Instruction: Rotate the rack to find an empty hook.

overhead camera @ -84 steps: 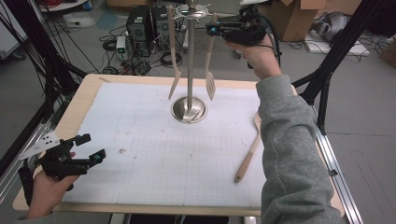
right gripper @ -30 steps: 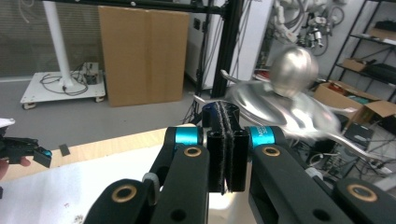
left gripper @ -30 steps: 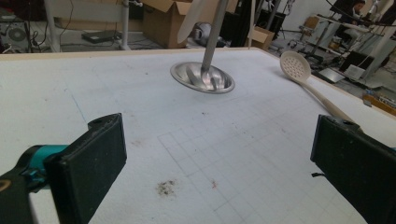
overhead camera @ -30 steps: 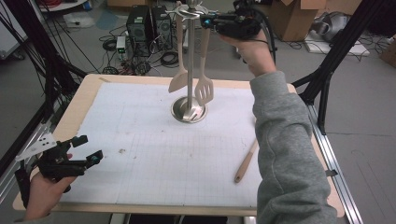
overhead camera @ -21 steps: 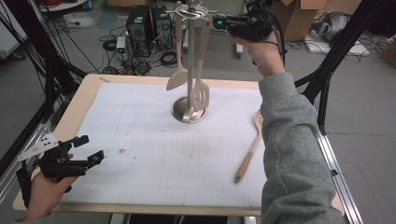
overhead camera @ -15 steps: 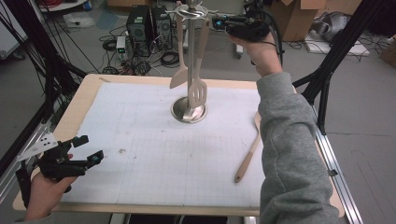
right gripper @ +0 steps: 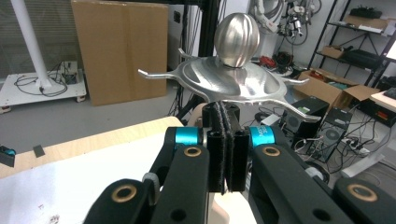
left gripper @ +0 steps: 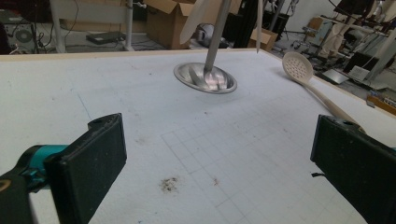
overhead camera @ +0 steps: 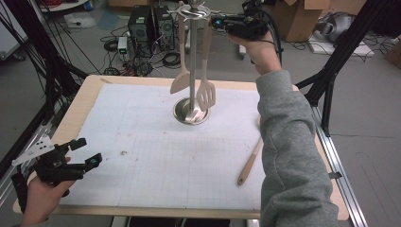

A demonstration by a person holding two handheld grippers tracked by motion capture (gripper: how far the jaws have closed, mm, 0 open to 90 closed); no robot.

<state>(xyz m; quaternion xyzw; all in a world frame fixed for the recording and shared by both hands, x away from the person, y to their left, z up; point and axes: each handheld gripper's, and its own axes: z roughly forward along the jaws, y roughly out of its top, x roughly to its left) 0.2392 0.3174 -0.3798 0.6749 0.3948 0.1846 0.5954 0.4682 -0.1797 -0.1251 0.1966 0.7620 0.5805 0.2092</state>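
A steel utensil stand [overhead camera: 191, 71] with a hooked top disc [right gripper: 219, 81] rises from its round base [left gripper: 205, 77] at the mat's far middle. A plain wooden spatula [overhead camera: 180, 80] hangs on its left side. My right gripper [overhead camera: 216, 21] is level at the stand's top, shut on the handle end of a slotted wooden spatula [overhead camera: 206, 94], which dangles beside the pole. In the right gripper view its pads [right gripper: 217, 154] are pressed together just under the disc. My left gripper [overhead camera: 89, 151] rests open at the near left corner, nothing between its jaws.
A perforated wooden spoon [overhead camera: 250, 163] lies on the white grid mat [overhead camera: 156, 161] at the right, under the person's grey sleeve [overhead camera: 288, 142]. The wooden table edge [overhead camera: 80, 104] frames the mat. Computers, cables and boxes crowd the floor beyond.
The slotted spatula, first hanging right of the pole, has swung in close to it and sits slightly lower. The right gripper has shifted a little near the stand's top. The left gripper has stayed put.
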